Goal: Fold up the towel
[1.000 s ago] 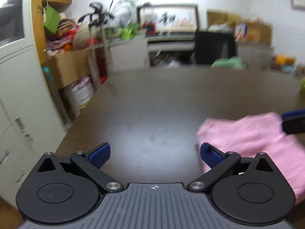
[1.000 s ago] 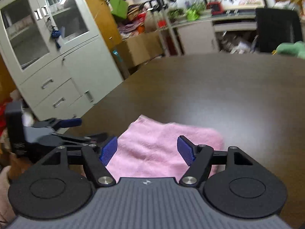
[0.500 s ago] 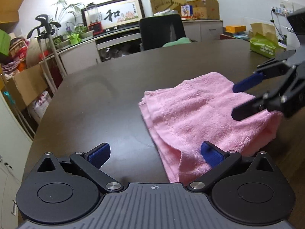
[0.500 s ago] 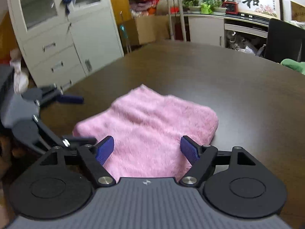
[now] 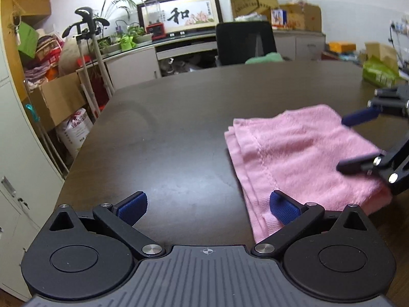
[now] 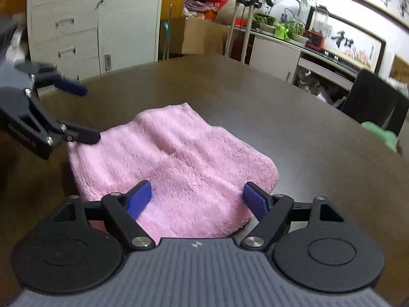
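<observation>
One folded pink towel (image 6: 176, 171) lies on the dark table (image 5: 179, 128), directly ahead of the right gripper (image 6: 198, 200), whose jaws have just been opening and stand wide over the cloth, gripping nothing. The left gripper (image 5: 208, 207) (also open, empty) has the towel at its right fingertip. A black chair (image 5: 245, 42) stands beyond.

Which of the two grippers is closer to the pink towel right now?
Right. The right gripper has its open jaws over the pink towel; the left gripper sits mostly beside its edge, over the table.
</observation>
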A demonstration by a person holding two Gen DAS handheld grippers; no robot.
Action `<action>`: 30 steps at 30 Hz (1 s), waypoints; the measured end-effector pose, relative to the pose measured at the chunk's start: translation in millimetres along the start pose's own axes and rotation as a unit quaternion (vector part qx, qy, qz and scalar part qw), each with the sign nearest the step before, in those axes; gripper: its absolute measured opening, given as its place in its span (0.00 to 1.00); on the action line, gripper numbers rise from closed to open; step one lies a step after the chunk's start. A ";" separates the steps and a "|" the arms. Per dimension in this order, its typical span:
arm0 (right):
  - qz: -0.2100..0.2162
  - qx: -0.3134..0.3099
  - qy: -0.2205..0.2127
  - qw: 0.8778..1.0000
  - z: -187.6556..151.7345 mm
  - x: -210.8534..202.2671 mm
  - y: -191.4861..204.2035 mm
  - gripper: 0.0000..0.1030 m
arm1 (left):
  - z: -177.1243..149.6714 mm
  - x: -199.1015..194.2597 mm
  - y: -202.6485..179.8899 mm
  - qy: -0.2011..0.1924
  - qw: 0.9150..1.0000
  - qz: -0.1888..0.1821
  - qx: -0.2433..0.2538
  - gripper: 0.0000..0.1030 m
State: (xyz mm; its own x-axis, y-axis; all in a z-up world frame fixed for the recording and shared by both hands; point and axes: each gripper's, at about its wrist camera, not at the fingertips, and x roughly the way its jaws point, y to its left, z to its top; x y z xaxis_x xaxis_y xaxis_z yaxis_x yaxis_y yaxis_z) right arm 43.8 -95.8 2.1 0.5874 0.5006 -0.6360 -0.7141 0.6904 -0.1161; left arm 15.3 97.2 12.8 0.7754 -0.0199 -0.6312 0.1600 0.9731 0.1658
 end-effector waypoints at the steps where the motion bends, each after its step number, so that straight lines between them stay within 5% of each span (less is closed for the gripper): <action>1: -0.001 0.002 -0.010 1.000 1.4 -4.8 -0.1 0.80 | -0.5 0.2 0.2 0.001 1.000 0.001 0.003 1.00; 6: 0.051 -0.001 -0.032 0.998 3.5 -17.5 5.4 0.80 | -3.1 1.7 5.1 0.006 1.000 -0.004 -0.001 1.00; 10: 0.104 -0.045 0.007 0.994 -9.9 -13.5 20.0 0.81 | -5.1 2.1 6.1 0.007 1.000 -0.005 -0.003 1.00; 14: 0.105 -0.076 0.014 0.991 -19.7 -15.2 27.7 0.86 | -6.2 1.9 7.0 0.009 1.000 -0.007 -0.005 1.00; 18: 0.115 -0.045 -0.011 0.992 -16.3 -33.8 18.7 0.86 | -6.5 1.5 8.0 0.010 1.000 -0.008 -0.008 1.00; 22: 0.177 0.006 -0.050 0.983 -20.4 -57.7 4.7 0.86 | -6.3 1.3 7.3 0.009 1.000 -0.005 -0.007 1.00; 25: 0.213 0.019 -0.023 0.977 -23.9 -50.3 5.0 0.86 | -6.4 1.3 7.6 0.009 1.000 -0.005 -0.007 1.00; 30: 0.212 0.016 0.016 0.977 -28.8 -49.7 6.1 0.86 | -6.1 1.8 9.7 0.011 1.000 -0.011 -0.012 1.00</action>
State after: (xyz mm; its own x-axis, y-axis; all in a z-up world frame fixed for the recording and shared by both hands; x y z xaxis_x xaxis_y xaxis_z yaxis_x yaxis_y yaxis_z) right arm -0.6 -131.5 11.0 0.2289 0.7292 -0.6449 -0.8783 0.4404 0.1862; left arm 14.5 107.9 8.6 0.7587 -0.0363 -0.6505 0.1610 0.9779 0.1332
